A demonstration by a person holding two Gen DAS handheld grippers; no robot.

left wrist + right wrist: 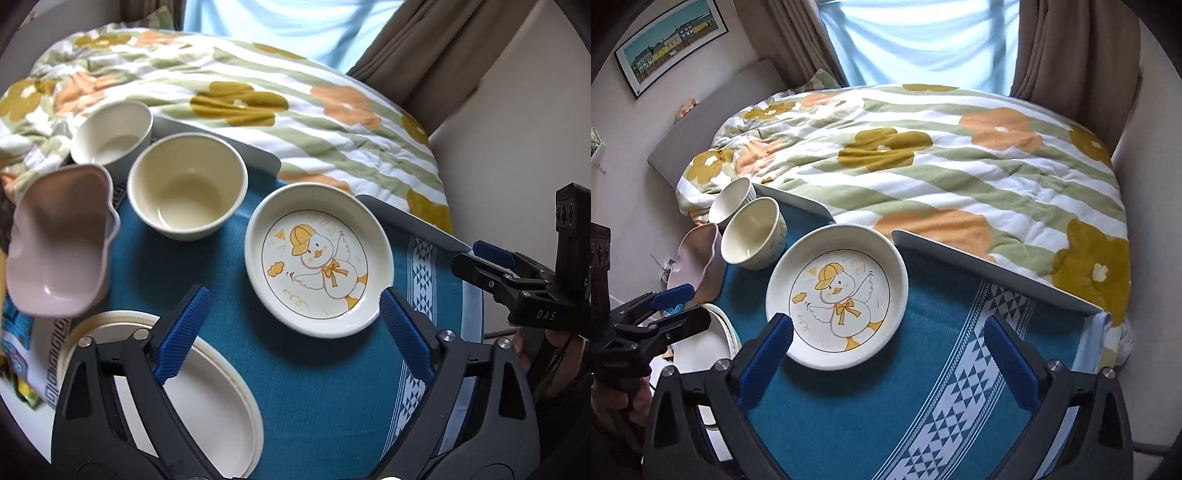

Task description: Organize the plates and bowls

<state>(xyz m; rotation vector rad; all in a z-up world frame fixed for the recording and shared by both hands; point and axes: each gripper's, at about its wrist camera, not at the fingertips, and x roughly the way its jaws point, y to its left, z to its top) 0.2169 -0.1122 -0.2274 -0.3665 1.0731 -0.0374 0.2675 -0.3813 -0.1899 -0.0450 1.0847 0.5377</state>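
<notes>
Okay, I'm looking down over the small table with the teal woven cloth (314, 387), pushed up against the bed with the flowered quilt (923, 155).

Sorting looks partly done, as I judge it. At the near left corner of the table there's a stack of plain cream oval plates (207, 406), and they sit nested, so that pile seems settled. Up at the far left corner stand two bowls side by side, a white ribbed bowl (110, 133) at the very edge and a cream round bowl (186, 184) just inboard of it, rims nearly touching. Neither is inside the other yet. A pale pink scalloped dish (62, 240) sits tilted at the left edge, between the bowls and the plate stack; I can't tell what it rests on.

The odd one out is the cream shallow plate with the yellow-capped duck drawing (836, 295), lying flat and alone near the middle of the table. My guess is that it goes next, likely onto the plate stack, and the bowls want nesting after that.

Now the fingers. My left gripper (291, 336) is spread wide with nothing between the blue pads; its right fingertip reads right at the duck plate's near rim, and I can't tell whether it touches. My right gripper (886, 354) is spread just as wide and empty, hovering over bare cloth, its left fingertip overlapping the duck plate's near edge in view.
</notes>
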